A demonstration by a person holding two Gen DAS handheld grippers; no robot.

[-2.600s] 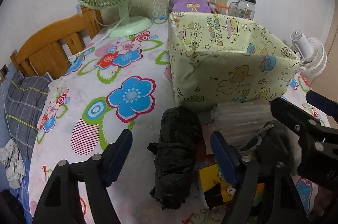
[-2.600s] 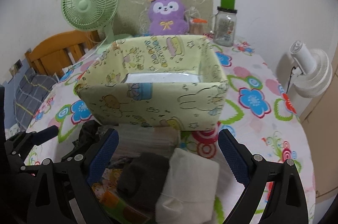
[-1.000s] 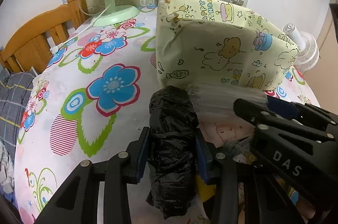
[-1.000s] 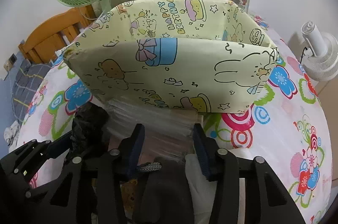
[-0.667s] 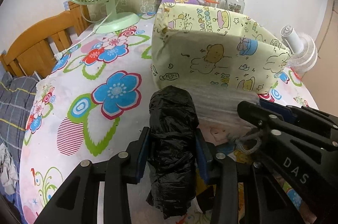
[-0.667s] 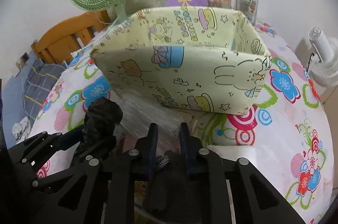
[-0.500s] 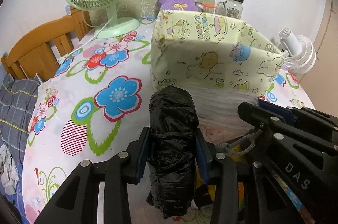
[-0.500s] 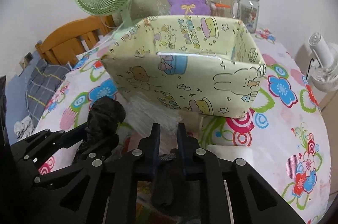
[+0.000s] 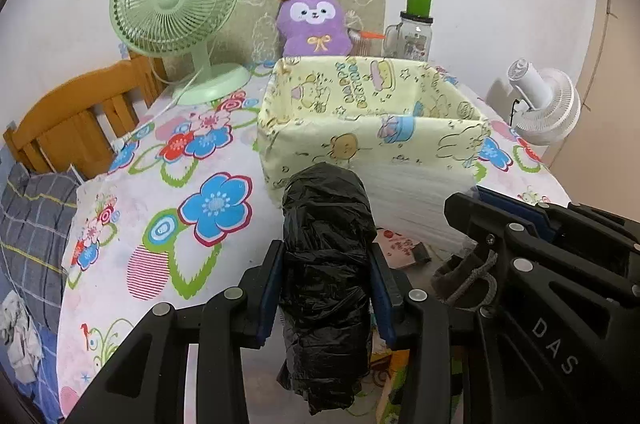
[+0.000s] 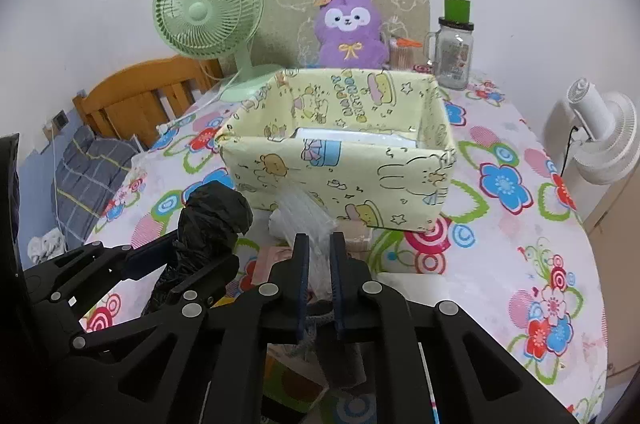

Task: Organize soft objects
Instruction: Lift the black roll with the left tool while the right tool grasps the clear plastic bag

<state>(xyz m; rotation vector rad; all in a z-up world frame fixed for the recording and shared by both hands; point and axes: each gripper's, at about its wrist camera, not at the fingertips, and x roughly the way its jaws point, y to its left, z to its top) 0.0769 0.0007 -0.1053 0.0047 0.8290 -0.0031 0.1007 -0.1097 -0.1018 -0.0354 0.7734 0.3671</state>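
Note:
My left gripper (image 9: 326, 256) is shut on a black plastic-wrapped roll (image 9: 324, 208), which stands upright between its blue pads and is lifted off the flowered tablecloth (image 9: 168, 192). My right gripper (image 10: 318, 244) is closing its jaws the last bit on a dark grey cloth piece with a cord loop (image 9: 466, 278), which hangs under the pads. Just ahead of both stands the yellow cartoon-print box (image 10: 340, 168), open on top, with something white (image 10: 344, 135) lying inside. From the right wrist view, the roll (image 10: 212, 216) and left gripper (image 10: 192, 264) sit at my left.
A stack of clear plastic bags (image 9: 416, 200) lies against the box's near wall. A white cloth (image 10: 408, 284) lies by my right fingers. Behind the box are a green fan (image 9: 176, 4), a purple plush (image 9: 314, 24) and a glass jar (image 9: 412, 32). A white fan (image 9: 544, 104) is at right, a wooden chair (image 9: 68, 124) at left.
The right jaws closed from wide apart onto the dark cloth piece. Both grippers rose and drew back from the box. The left gripper kept hold of the black roll.

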